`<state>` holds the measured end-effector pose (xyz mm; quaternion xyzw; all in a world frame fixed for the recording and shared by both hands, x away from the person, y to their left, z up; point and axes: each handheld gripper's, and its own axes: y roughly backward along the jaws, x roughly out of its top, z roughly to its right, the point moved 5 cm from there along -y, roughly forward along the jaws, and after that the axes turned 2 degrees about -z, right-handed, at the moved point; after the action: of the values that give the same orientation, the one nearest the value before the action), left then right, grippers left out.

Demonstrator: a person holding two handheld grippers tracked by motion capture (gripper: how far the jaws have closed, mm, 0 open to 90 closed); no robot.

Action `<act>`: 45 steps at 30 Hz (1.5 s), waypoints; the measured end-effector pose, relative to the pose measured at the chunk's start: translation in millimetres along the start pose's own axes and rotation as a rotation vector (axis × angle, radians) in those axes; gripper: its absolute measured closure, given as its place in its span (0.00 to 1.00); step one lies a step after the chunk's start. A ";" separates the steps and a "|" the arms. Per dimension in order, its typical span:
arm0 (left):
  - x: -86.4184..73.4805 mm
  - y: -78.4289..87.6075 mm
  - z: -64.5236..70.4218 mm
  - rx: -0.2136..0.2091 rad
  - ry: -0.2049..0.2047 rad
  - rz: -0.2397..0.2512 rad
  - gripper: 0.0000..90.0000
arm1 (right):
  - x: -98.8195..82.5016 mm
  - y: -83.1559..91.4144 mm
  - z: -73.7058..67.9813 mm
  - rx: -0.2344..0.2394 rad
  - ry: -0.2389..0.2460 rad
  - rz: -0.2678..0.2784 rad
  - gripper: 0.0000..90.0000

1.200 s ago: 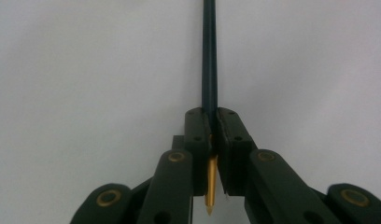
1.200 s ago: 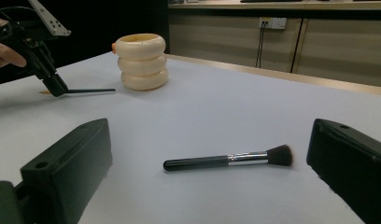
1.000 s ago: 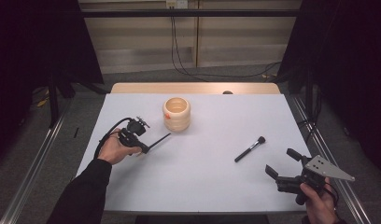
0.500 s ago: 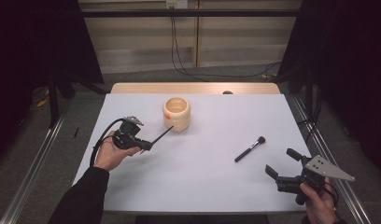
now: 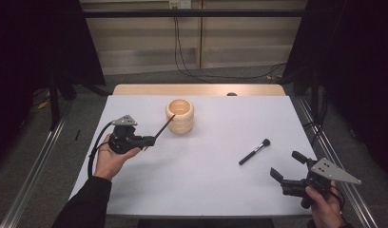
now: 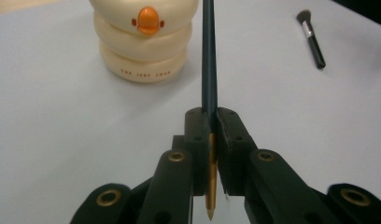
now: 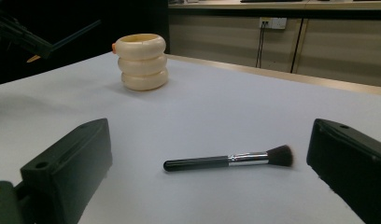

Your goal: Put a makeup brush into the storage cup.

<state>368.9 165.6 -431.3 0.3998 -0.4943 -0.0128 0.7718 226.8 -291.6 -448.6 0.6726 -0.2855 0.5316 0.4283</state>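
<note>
White table [image 5: 201,190]: wide bare surface is lying between the two hands, edges unobstructed. Left gripper [image 5: 149,139] is clamping a thin dark stick with a gold pointed end [image 6: 208,70], tilting it up toward the rim of the cream ringed duck-faced holder [image 5: 180,115] at far centre. Right gripper [image 5: 286,169] is hovering near the right edge, jaws spread, facing the black-handled makeup brush [image 7: 228,160] lying flat just beyond it.

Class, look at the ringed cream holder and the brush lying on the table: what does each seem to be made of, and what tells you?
Holder: probably glossy plastic or glazed ceramic; smooth cream rings with soft highlights, an orange beak and printed lettering. Brush: shiny black handle, plastic or lacquered wood; a bright silvery collar that looks metal; dark, soft-looking bristles.
</note>
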 end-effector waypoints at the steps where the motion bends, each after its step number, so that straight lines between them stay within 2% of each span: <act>1: 0.6 1.2 0.7 -0.001 -0.001 0.011 0.93 | 0.0 0.0 0.0 0.000 0.000 0.000 0.00; 3: 1.4 2.3 1.8 -0.008 -0.001 0.022 0.93 | -0.1 0.3 -0.1 0.002 0.000 -0.003 0.00; 4: 2.7 4.8 3.3 0.009 -0.003 0.047 0.93 | 0.0 0.1 0.0 0.000 0.000 0.000 0.00; 8: 4.2 8.1 6.4 0.011 0.000 0.079 0.93 | 0.0 0.1 0.0 0.000 0.000 0.000 0.00; 9: 4.7 9.7 7.8 0.015 -0.001 0.095 0.93 | 0.0 0.1 0.0 0.000 -0.001 0.000 0.00; 10: 5.9 14.1 9.9 0.021 0.003 0.139 0.93 | 0.0 0.1 -0.1 0.001 -0.001 0.000 0.00; 13: 7.4 20.3 10.8 0.017 0.022 0.206 0.93 | 0.0 0.1 0.0 0.000 -0.001 0.000 0.00; 15: 7.6 22.0 10.7 0.021 0.024 0.219 0.93 | 0.0 0.2 0.0 0.000 -0.001 0.000 0.00; 17: 7.9 26.2 11.1 0.032 0.030 0.254 0.93 | 0.1 0.2 0.0 0.000 -0.005 0.001 0.00; 19: 8.3 30.3 15.2 0.015 0.030 0.294 0.93 | 0.1 0.1 0.1 0.000 -0.002 0.001 0.00; 20: 8.1 31.8 16.7 0.028 0.034 0.302 0.93 | 0.0 0.1 0.0 0.000 -0.001 0.001 0.00; 21: 8.0 33.0 18.3 0.006 0.030 0.315 0.93 | 0.0 0.1 0.0 0.000 -0.001 0.000 0.00; 22: 7.9 33.2 19.8 -0.009 0.024 0.321 0.93 | 0.0 0.0 0.0 -0.001 -0.002 0.000 0.00; 29: 8.2 33.2 26.0 -0.023 0.016 0.335 0.93 | 0.0 0.2 0.1 0.000 -0.002 0.000 0.00; 30: 8.0 33.0 27.9 -0.012 0.009 0.330 0.93 | 0.2 0.5 0.1 0.000 -0.003 0.001 0.00; 31: 8.1 32.2 30.0 -0.027 -0.001 0.338 0.93 | 0.1 0.8 0.1 0.002 -0.003 0.001 0.00; 34: 8.4 31.2 32.9 -0.027 -0.013 0.346 0.93 | 0.0 1.0 0.0 0.003 -0.006 0.001 0.00; 35: 8.4 31.2 33.9 -0.001 -0.019 0.341 0.93 | 0.1 1.2 -0.1 0.005 -0.007 0.000 0.00; 36: 8.9 30.4 35.4 -0.017 -0.028 0.348 0.93 | 0.2 1.1 -0.1 0.003 -0.005 0.003 0.00; 37: 8.8 29.8 38.5 -0.005 -0.032 0.342 0.93 | 0.4 1.0 -0.2 0.002 -0.005 0.006 0.00; 38: 9.2 28.4 41.2 -0.036 -0.032 0.355 0.93 | 0.4 1.0 -0.2 0.002 -0.005 0.006 0.00; 39: 9.2 28.4 41.2 -0.036 -0.032 0.355 0.93 | 0.3 1.0 0.1 0.001 -0.002 0.006 0.00; 40: 8.8 28.3 42.4 -0.013 -0.038 0.343 0.93 | 0.3 1.0 0.1 0.001 -0.003 0.005 0.00; 41: 9.2 26.0 46.6 -0.032 -0.036 0.347 0.93 | 0.4 0.9 -0.1 0.000 -0.005 0.006 0.00; 43: 9.6 24.5 49.2 -0.032 -0.034 0.346 0.93 | 0.5 1.0 -0.1 0.000 -0.005 0.008 0.00; 45: 10.7 22.0 53.0 -0.062 -0.039 0.349 0.93 | 0.5 1.0 -0.1 0.001 -0.004 0.007 0.00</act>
<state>325.2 144.1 -399.3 0.2838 -0.5703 0.0985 0.7646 226.1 -291.9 -447.9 0.6728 -0.2885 0.5319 0.4257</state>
